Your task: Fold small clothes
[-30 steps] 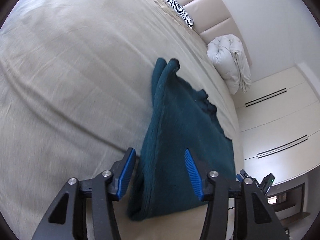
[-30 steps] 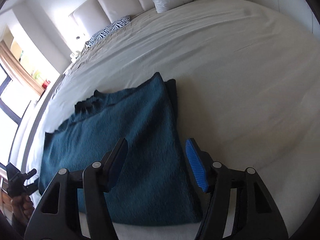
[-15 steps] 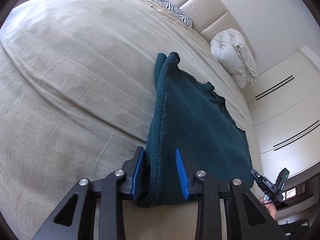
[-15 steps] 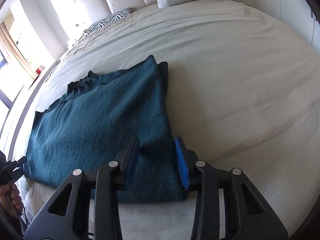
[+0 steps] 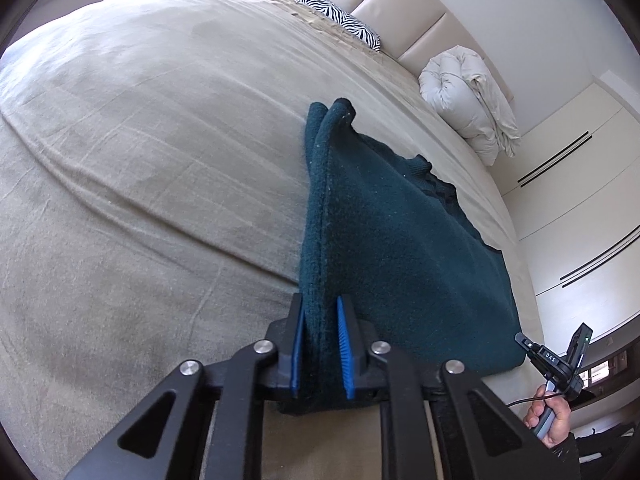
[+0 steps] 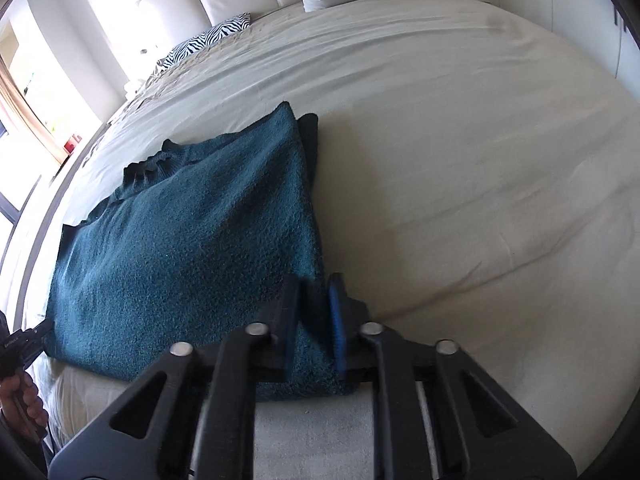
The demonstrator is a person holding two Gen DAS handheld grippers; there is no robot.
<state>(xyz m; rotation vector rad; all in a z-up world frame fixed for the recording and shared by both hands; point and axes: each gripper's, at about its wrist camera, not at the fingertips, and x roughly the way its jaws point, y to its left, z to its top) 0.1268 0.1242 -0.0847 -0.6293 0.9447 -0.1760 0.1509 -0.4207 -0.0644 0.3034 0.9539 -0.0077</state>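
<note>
A dark teal knitted sweater point(image 5: 392, 240) lies flat on the bed, folded in at its sides, collar toward the headboard. My left gripper point(image 5: 320, 312) is shut on the sweater's near left corner, with the fabric pinched between its blue pads. My right gripper point(image 6: 314, 292) is shut on the near right corner of the same sweater point(image 6: 192, 240). In the left wrist view, the other gripper point(image 5: 560, 360) and the hand holding it show at the lower right.
The beige bedspread point(image 5: 140, 140) stretches wide around the sweater. A zebra-print pillow point(image 5: 340, 20) and a rolled white duvet point(image 5: 472, 92) lie by the padded headboard. White wardrobe doors point(image 5: 580, 200) stand beside the bed. A bright window point(image 6: 24, 112) is at the left.
Both grippers were open over the sweater's near edge one second ago. They moved in and closed on the two near corners, pinching the fabric.
</note>
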